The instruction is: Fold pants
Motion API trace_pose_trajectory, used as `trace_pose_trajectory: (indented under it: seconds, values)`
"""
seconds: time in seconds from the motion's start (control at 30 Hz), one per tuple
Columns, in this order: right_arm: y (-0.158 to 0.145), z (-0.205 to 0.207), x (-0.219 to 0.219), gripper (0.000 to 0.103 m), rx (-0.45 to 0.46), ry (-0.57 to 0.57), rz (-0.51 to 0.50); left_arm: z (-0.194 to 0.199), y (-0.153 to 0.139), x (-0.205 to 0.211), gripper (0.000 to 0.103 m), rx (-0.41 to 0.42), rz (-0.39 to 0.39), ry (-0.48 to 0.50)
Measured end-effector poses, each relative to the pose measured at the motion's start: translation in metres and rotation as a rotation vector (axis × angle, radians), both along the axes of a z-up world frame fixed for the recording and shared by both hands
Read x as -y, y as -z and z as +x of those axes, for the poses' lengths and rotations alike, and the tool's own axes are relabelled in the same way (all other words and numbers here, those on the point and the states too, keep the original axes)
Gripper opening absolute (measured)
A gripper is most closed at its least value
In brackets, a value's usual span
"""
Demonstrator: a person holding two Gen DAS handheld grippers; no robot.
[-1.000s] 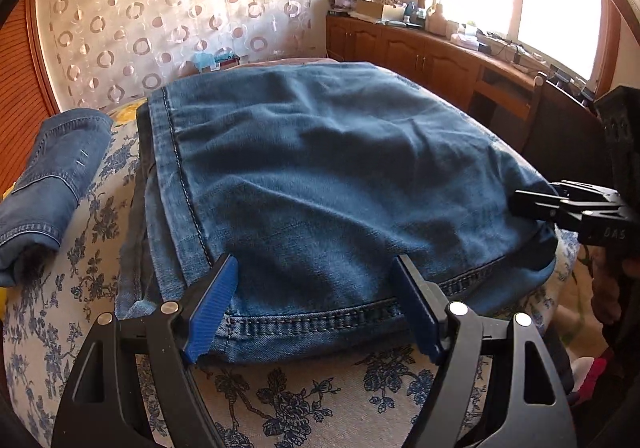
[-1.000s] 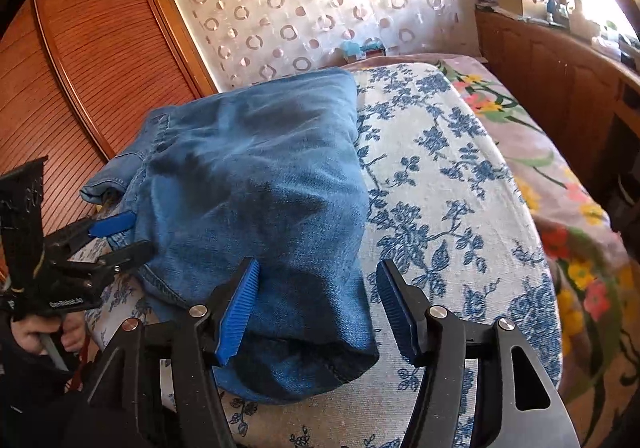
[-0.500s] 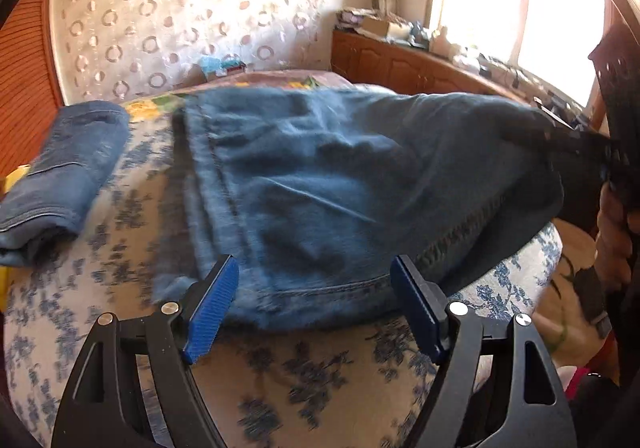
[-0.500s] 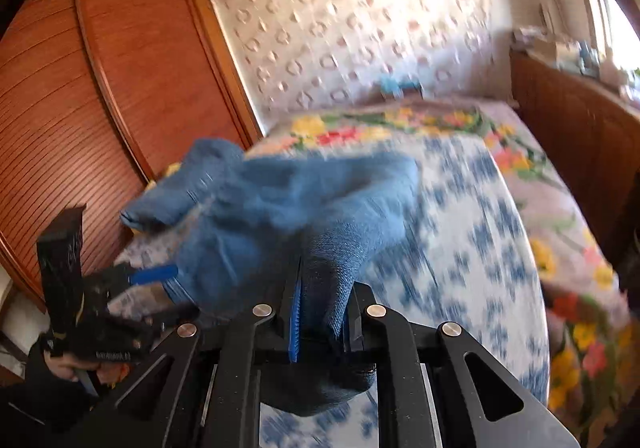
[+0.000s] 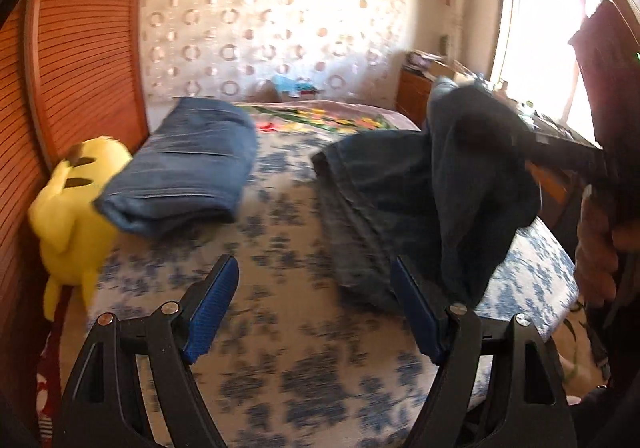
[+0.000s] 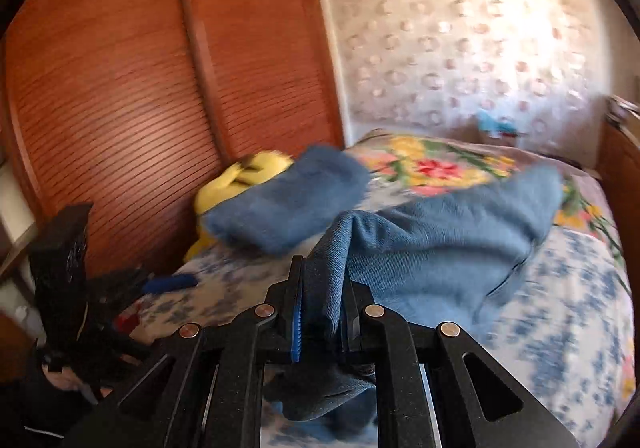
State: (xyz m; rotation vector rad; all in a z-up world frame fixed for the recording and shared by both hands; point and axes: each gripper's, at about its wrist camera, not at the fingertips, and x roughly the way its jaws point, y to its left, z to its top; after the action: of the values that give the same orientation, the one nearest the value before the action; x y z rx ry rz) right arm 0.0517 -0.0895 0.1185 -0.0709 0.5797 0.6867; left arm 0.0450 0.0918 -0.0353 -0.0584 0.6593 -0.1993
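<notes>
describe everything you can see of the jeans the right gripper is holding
The blue denim jeans are folded into a thick bundle, with stitched seams showing along one edge. One end is pinched between the pads of the right gripper, whose jaws have just closed on it, and lifted, sagging in folds. The rest trails onto the blue floral bedspread. The open left gripper is not gripping them.

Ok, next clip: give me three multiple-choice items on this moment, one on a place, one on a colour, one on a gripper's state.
1. Where does the folded jeans pile lie?
A. beside the yellow plush toy
B. on the floor
C. on the windowsill

2. What colour are the gripper pads?
A. red
B. blue
C. green

3. The right gripper is:
A. wide open
B. shut on denim pants
C. shut on nothing

Key: 1 A, the pile touches the toy on the bed; 2 B, both views show blue; 3 B, cloth is pinched between the pads.
</notes>
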Motion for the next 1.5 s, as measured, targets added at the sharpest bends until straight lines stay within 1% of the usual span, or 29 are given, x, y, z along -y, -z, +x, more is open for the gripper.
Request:
trace_pose_trajectory:
  seconds: [0.1, 0.2, 0.3, 0.4, 0.43, 0.47, 0.5, 0.57, 0.6, 0.67, 0.73, 0.87, 0.93, 1.03, 1.07, 1.13, 1.27, 1.43, 1.5]
  values:
    - [0.016, -0.001, -0.025, 0.013, -0.048, -0.079, -0.017, -0.002, 0.002, -0.020, 0.079, 0.002, -0.008, -0.044]
    - [0.037, 0.003, -0.036, 0.012, -0.126, -0.137, -0.016, 0.000, 0.007, -0.035, 0.079, -0.005, -0.023, -0.078]
    - [0.061, 0.008, -0.040, 0.012, -0.179, -0.150, -0.053, 0.003, 0.010, -0.042, 0.079, -0.011, -0.030, -0.097]
    - [0.073, 0.014, -0.039, 0.012, -0.212, -0.149, -0.058, 0.005, 0.011, -0.042, 0.079, -0.014, -0.029, -0.098]
    - [0.072, 0.014, -0.038, 0.014, -0.205, -0.151, -0.056, 0.006, 0.011, -0.041, 0.079, -0.014, -0.029, -0.097]
    - [0.070, 0.015, -0.039, 0.018, -0.198, -0.152, -0.053, 0.007, 0.011, -0.039, 0.079, -0.013, -0.030, -0.093]
    - [0.067, 0.014, -0.036, 0.021, -0.196, -0.153, -0.050, 0.006, 0.010, -0.037, 0.079, -0.012, -0.030, -0.090]
    - [0.061, 0.000, -0.034, 0.032, -0.187, -0.152, -0.049, 0.007, 0.007, -0.032, 0.079, -0.008, -0.030, -0.079]
    - [0.059, -0.003, -0.035, 0.035, -0.177, -0.153, -0.052, 0.006, 0.005, -0.029, 0.079, -0.004, -0.029, -0.071]
    - [0.053, -0.011, -0.031, 0.046, -0.151, -0.145, -0.057, 0.007, 0.002, -0.023, 0.079, 0.007, -0.031, -0.060]
    - [0.045, -0.021, -0.023, 0.050, -0.120, -0.132, -0.049, 0.007, -0.002, -0.019, 0.079, 0.016, -0.033, -0.053]
    - [0.030, -0.032, 0.002, 0.051, -0.081, -0.087, -0.016, 0.006, -0.012, -0.009, 0.079, 0.040, -0.046, -0.034]
    - [0.030, -0.039, 0.023, 0.051, -0.058, -0.036, -0.008, 0.005, -0.015, -0.004, 0.079, 0.046, -0.045, -0.019]
    - [0.027, -0.035, 0.046, 0.051, -0.029, 0.052, -0.017, 0.007, -0.015, 0.008, 0.079, 0.043, -0.037, 0.010]
    - [0.026, -0.030, 0.052, 0.051, -0.023, 0.088, -0.028, 0.009, -0.013, 0.011, 0.079, 0.039, -0.037, 0.019]
    - [0.025, -0.019, 0.061, 0.051, -0.010, 0.125, -0.038, 0.012, -0.010, 0.016, 0.079, 0.029, -0.041, 0.036]
    - [0.030, 0.022, 0.059, 0.057, -0.002, 0.169, -0.068, 0.022, 0.005, 0.025, 0.079, -0.017, -0.040, 0.062]
    - [0.053, 0.093, 0.049, 0.058, -0.064, 0.203, -0.072, 0.026, 0.024, 0.024, 0.077, -0.068, -0.041, 0.059]
    - [0.061, 0.114, 0.041, 0.061, -0.085, 0.205, -0.076, 0.027, 0.028, 0.023, 0.077, -0.081, -0.037, 0.054]
